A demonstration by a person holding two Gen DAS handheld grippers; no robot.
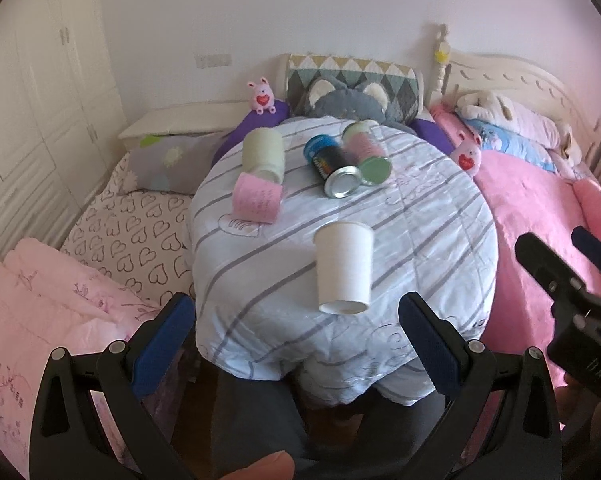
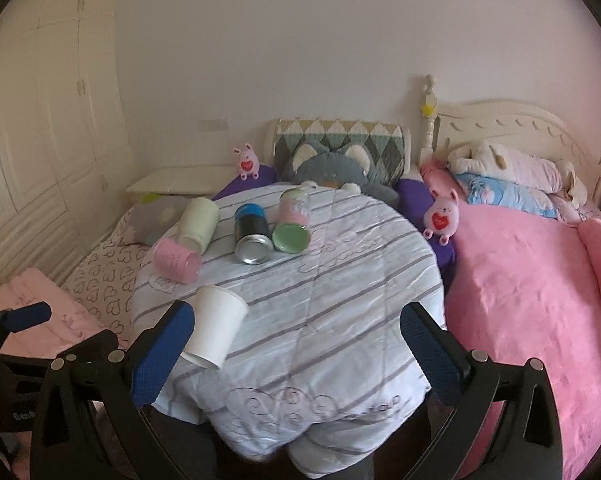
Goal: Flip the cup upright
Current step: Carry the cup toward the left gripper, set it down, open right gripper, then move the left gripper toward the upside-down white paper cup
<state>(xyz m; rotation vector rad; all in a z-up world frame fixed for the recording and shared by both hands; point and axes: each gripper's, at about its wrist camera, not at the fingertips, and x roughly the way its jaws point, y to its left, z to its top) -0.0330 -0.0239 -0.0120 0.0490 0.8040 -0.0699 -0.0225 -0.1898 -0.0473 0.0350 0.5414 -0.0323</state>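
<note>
A white paper cup (image 1: 343,266) lies on its side on the round table (image 1: 440,216) covered with a striped cloth, its base toward me and its mouth away. It also shows in the right wrist view (image 2: 216,330). My left gripper (image 1: 296,344) is open and empty, just short of the cup's base. My right gripper (image 2: 296,348) is open and empty, with the cup beside its left finger (image 2: 162,354). The right gripper also shows at the right edge of the left wrist view (image 1: 568,264).
Further back on the table lie a pink cup (image 1: 257,197), a cream tumbler (image 1: 263,153), a dark can (image 1: 334,168) and a jar with a green lid (image 1: 370,154). Beds with pillows and plush toys (image 1: 466,156) surround the table. A wardrobe (image 1: 40,100) stands left.
</note>
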